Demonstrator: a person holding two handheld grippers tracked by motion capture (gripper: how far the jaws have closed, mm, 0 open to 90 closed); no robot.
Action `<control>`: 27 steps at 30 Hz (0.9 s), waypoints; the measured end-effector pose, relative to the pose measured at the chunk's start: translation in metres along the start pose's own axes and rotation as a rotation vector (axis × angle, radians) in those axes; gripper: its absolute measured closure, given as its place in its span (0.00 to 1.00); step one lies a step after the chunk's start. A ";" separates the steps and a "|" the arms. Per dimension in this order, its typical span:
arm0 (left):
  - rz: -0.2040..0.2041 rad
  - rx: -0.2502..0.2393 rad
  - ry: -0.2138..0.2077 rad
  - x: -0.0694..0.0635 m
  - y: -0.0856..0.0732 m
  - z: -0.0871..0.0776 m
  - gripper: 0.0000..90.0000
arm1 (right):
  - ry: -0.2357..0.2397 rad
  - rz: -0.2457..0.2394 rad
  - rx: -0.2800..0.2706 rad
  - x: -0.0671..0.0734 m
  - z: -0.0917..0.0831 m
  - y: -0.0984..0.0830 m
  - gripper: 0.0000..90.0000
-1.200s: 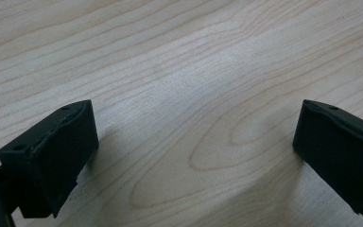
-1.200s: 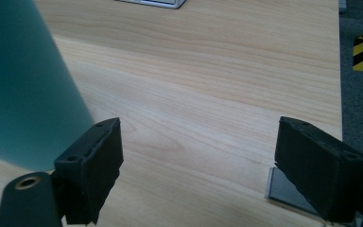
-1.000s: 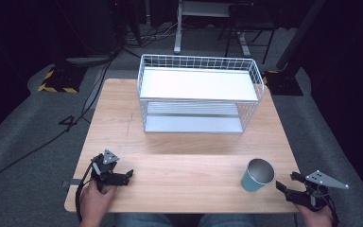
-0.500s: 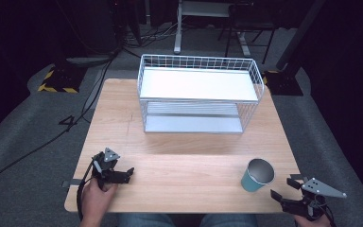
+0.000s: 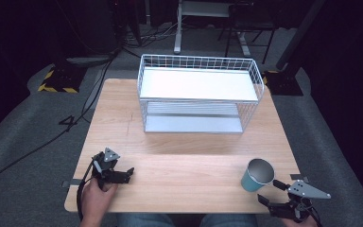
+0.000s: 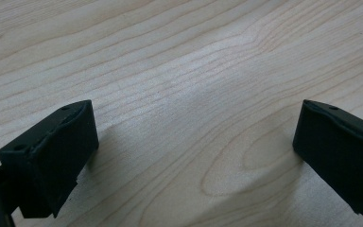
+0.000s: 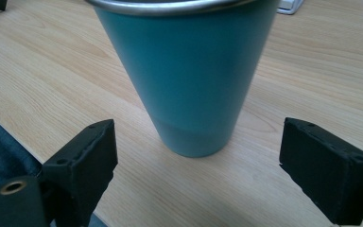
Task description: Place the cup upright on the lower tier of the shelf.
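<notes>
A teal metal cup [image 5: 257, 174] stands upright near the table's front right corner; in the right gripper view the cup [image 7: 189, 71] rises just ahead of the jaws. My right gripper [image 5: 270, 191] hovers at the front edge just right of the cup and is open; in its own view the right gripper [image 7: 203, 137] has its jaws spread wider than the cup's base, apart from it. My left gripper [image 5: 128, 175] rests at the front left, held by a hand. In its own view the left gripper [image 6: 198, 118] is open over bare wood.
A white wire basket shelf [image 5: 144, 101] with a white top and a lower tier stands at the back middle of the wooden table [image 5: 189, 161]. Cables and stand legs lie on the dark floor beyond the table.
My right gripper has moved left along the front edge, closer to the cup. The left gripper has stayed put.
</notes>
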State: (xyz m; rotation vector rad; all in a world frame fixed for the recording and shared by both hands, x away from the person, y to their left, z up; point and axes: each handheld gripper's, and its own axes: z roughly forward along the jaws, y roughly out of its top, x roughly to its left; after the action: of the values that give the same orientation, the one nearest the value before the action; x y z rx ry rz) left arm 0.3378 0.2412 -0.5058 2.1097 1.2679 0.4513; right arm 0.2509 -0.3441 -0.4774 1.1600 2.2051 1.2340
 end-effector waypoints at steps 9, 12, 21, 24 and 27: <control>0.000 0.000 0.000 0.000 0.000 0.000 0.01 | -0.039 0.024 -0.005 0.006 0.022 0.000 0.17; 0.000 0.000 0.000 0.000 0.000 0.000 0.01 | -0.060 0.039 -0.012 0.006 0.025 0.001 0.17; 0.000 0.000 -0.001 0.000 0.000 0.000 0.01 | -0.061 0.013 0.010 0.008 0.039 0.002 0.18; -0.001 -0.002 0.001 0.000 0.000 0.000 0.01 | -0.065 0.010 0.017 0.008 0.043 0.003 0.18; -0.001 -0.002 0.001 0.000 0.000 0.000 0.01 | -0.070 -0.002 0.016 0.010 0.047 0.005 0.20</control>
State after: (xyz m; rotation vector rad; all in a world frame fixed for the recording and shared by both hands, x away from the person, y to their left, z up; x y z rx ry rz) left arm 0.3379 0.2412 -0.5059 2.1069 1.2688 0.4535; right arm 0.2772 -0.3098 -0.4984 1.1889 2.1688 1.1590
